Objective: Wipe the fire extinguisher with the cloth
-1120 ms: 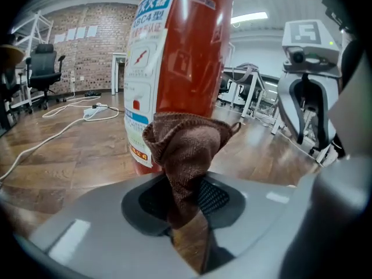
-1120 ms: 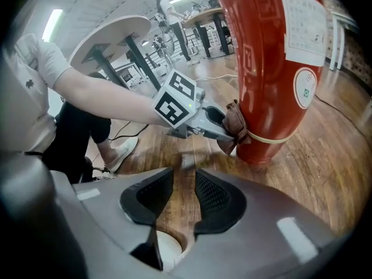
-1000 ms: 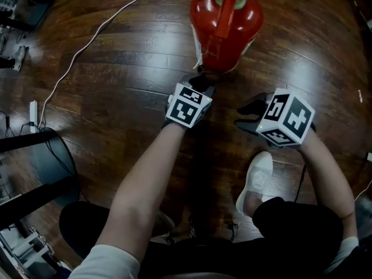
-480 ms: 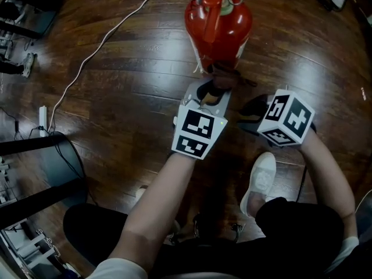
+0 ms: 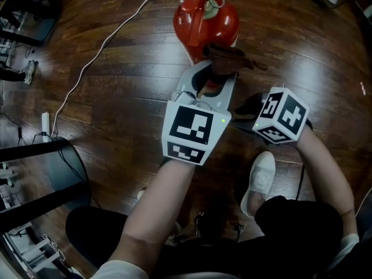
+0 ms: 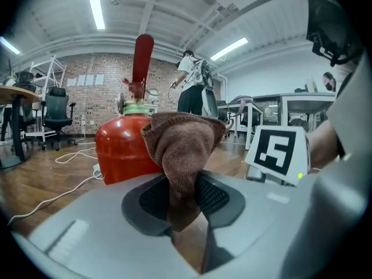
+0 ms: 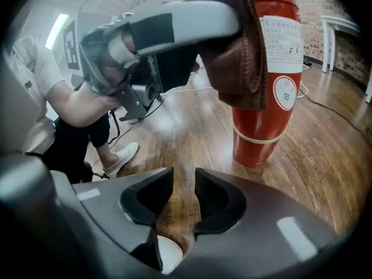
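Left gripper [image 5: 216, 77], clamped on the cloth [image 5: 229, 57], has climbed from the base of the fire extinguisher [image 5: 200, 22] to its upper body at 12 o'clock; looks like an upward wipe stroke; right gripper [image 7: 184, 182] idles at 3 o'clock, jaws slightly apart, empty.

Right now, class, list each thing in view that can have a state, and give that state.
fire extinguisher: upright on the floor.
cloth: bunched, held up beside the fire extinguisher.
left gripper: jaws shut on the cloth.
right gripper: jaws slightly apart, nothing between them.
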